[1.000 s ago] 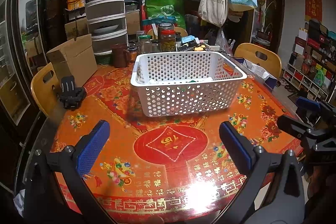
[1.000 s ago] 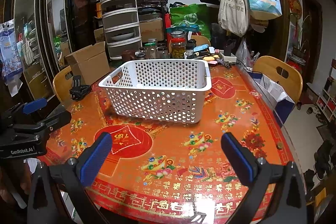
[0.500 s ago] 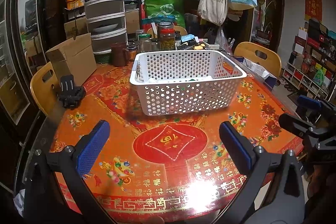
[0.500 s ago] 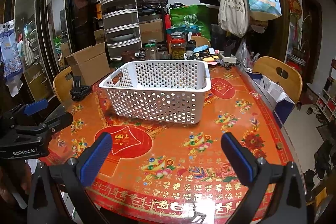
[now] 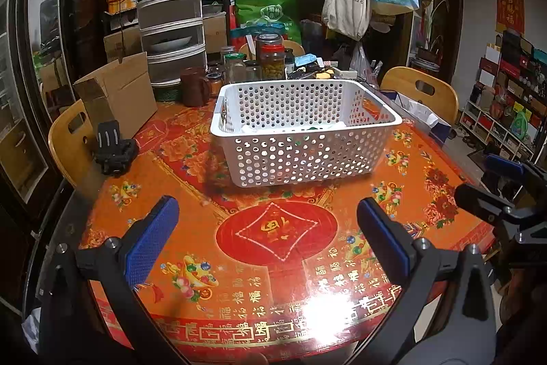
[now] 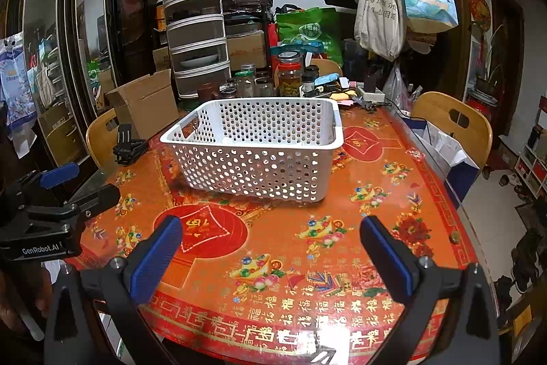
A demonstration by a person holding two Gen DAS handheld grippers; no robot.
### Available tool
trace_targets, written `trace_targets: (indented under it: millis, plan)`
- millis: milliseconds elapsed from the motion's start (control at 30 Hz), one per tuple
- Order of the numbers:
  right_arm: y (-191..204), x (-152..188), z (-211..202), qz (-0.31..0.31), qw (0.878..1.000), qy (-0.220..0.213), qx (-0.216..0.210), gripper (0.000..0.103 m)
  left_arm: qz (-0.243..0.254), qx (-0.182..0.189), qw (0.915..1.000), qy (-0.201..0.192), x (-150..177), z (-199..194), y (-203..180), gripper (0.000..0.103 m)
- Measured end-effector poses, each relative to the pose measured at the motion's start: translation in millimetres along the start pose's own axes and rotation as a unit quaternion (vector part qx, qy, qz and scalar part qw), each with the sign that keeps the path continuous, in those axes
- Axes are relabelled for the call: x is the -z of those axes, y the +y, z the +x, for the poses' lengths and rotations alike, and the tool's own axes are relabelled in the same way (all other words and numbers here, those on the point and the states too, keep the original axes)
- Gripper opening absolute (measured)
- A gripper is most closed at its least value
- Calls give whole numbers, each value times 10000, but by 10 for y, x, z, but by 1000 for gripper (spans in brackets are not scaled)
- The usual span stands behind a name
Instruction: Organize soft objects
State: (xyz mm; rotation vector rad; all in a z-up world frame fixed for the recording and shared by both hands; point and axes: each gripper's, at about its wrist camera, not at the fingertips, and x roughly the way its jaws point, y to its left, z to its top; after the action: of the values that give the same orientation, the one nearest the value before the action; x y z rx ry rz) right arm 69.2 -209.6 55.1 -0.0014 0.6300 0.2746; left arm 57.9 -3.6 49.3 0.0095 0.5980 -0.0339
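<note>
A white perforated plastic basket (image 5: 304,156) stands in the middle of the red and orange table (image 5: 277,231); it also shows in the right wrist view (image 6: 253,166). Pale and green soft items lie low inside it, mostly hidden by its wall. My left gripper (image 5: 268,238) is open and empty above the near table edge, short of the basket. My right gripper (image 6: 270,248) is open and empty, also short of the basket. Each gripper shows at the side of the other's view.
A black clamp-like mount (image 5: 114,149) lies at the table's left. A cardboard box (image 5: 116,91), jars (image 5: 271,57) and stacked drawers (image 5: 169,19) crowd the far edge. Wooden chairs (image 5: 422,91) stand around the table. Bags hang from a rack (image 6: 393,9).
Both grippers stay open and nearly still. The views have shifted only slightly; the basket has not moved.
</note>
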Motion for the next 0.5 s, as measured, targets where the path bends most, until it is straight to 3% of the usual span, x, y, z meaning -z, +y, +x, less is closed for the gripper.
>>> trace_targets:
  millis: [500]
  plan:
    - [-4,3,-2,1,10000,6,-1,103,36,91,10000,2,15,38,-3,103]
